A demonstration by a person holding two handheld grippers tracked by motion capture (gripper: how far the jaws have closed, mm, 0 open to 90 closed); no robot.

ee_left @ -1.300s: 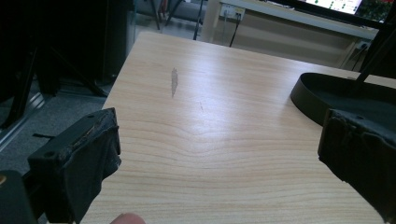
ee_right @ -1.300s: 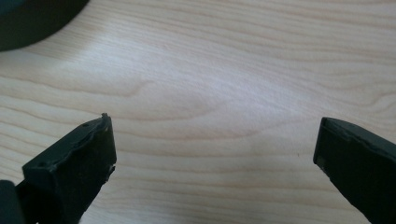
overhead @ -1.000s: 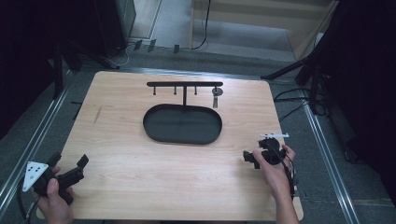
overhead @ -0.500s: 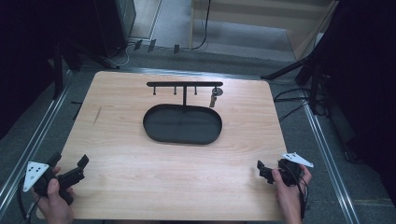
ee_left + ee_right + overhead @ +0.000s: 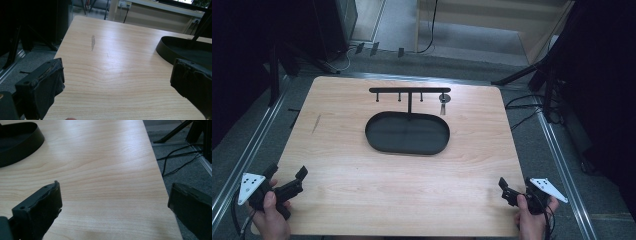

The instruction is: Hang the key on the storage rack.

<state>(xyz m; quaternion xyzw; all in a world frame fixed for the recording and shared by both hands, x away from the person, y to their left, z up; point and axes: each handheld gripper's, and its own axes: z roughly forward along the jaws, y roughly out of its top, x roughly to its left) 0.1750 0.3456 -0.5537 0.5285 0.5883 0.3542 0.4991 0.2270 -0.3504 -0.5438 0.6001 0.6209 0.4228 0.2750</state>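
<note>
Right tongs (image 5: pixel 508 192) are drawn back to the surface's (image 5: pixel 362 175) near right corner, jaws apart, nothing held. Left tongs (image 5: pixel 294 182) are kept at the near left, apart too. Tray (image 5: pixel 407 134) and rack (image 5: pixel 409 91) sit untouched at centre; no task is under way.

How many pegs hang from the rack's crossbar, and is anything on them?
4, spaced along the crossbar: left, left of the post, right of it, and far right, carrying a small metallic item.

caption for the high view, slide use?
Open grippers, left and right, at the table's near corners; oval tray centred.
</note>
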